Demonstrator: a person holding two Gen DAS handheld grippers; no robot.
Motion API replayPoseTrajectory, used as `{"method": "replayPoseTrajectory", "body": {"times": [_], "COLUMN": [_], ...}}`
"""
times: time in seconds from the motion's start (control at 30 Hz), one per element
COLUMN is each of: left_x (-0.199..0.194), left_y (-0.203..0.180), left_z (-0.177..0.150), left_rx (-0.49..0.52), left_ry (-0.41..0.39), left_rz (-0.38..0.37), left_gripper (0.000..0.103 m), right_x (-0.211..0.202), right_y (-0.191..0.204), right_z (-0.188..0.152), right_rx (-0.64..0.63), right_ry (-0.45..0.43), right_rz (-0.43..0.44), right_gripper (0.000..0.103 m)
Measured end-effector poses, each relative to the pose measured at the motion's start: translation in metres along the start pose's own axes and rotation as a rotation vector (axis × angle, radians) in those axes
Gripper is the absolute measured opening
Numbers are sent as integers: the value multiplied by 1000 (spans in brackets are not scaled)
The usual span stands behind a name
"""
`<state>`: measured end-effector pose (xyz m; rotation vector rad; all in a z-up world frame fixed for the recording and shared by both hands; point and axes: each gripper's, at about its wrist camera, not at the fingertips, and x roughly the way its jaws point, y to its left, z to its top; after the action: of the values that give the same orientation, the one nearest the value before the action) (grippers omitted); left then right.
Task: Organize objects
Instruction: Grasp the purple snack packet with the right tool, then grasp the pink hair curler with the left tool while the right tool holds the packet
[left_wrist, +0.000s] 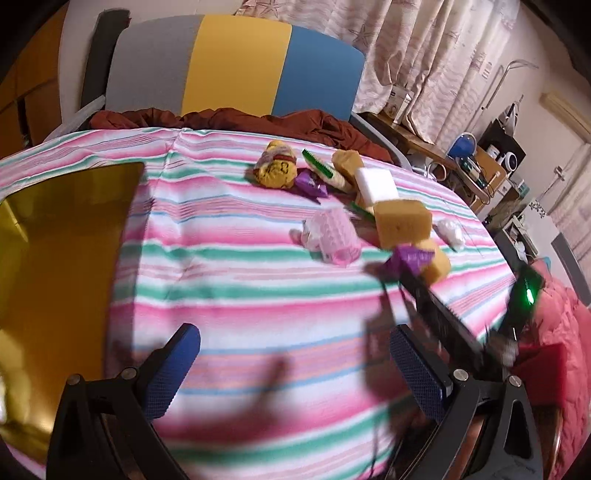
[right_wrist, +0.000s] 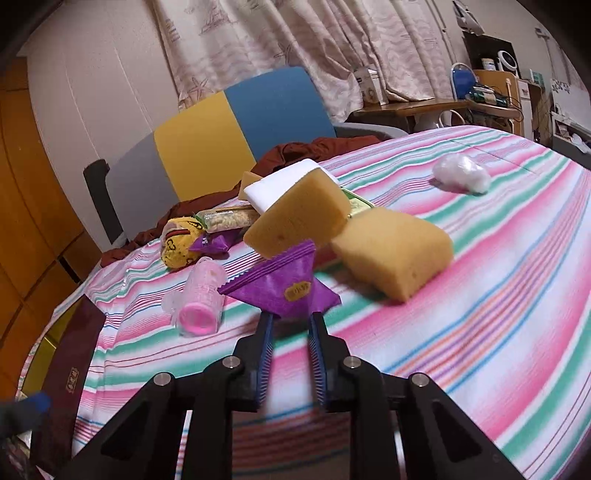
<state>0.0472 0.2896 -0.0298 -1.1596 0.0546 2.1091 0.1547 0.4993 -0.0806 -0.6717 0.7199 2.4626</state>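
left wrist: high, looks down across the cloth toward the chair | right wrist: low, close to the sponges | shared: clutter pile (plus chair, curtains)

It was a room in a home, with long curtains, a striped cloth, and a colorful chair.

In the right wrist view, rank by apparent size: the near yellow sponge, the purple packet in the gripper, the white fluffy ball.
1. Near yellow sponge
2. Purple packet, though nearer the camera, so unsure
3. White fluffy ball, farthest away
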Motion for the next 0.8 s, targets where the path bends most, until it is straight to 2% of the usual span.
{"method": "replayPoseTrajectory", "body": {"times": [0.2, 0.6, 0.63, 0.7, 0.73, 0.77, 0.8], "left_x": [43, 128, 135, 136, 137, 137, 138], "left_y": [-9, -33, -34, -37, -38, -38, -37], "left_z": [28, 70, 71, 73, 73, 73, 71], "left_rx": [-72, -97, -96, -72, -49, -33, -12], "left_ry": [28, 83, 90, 52, 35, 28, 16], "left_rz": [-1, 9, 29, 33, 23, 19, 27], "left_gripper": [103, 103, 103, 102, 96, 83, 77], "right_x": [-6, 0, 0, 0, 0, 0, 0], "right_y": [-5, -15, -15, -15, -15, -15, -15], "right_z": [-7, -10, -10, -10, -10, -11, -11], "right_rx": [17, 77, 79, 79, 80, 81, 81], "right_ry": [-25, -8, -7, -5, -6, -6, -6], "right_rz": [36, 59, 58, 58, 59, 59, 59], "right_gripper": [19, 19, 19, 19, 19, 19, 19]}}
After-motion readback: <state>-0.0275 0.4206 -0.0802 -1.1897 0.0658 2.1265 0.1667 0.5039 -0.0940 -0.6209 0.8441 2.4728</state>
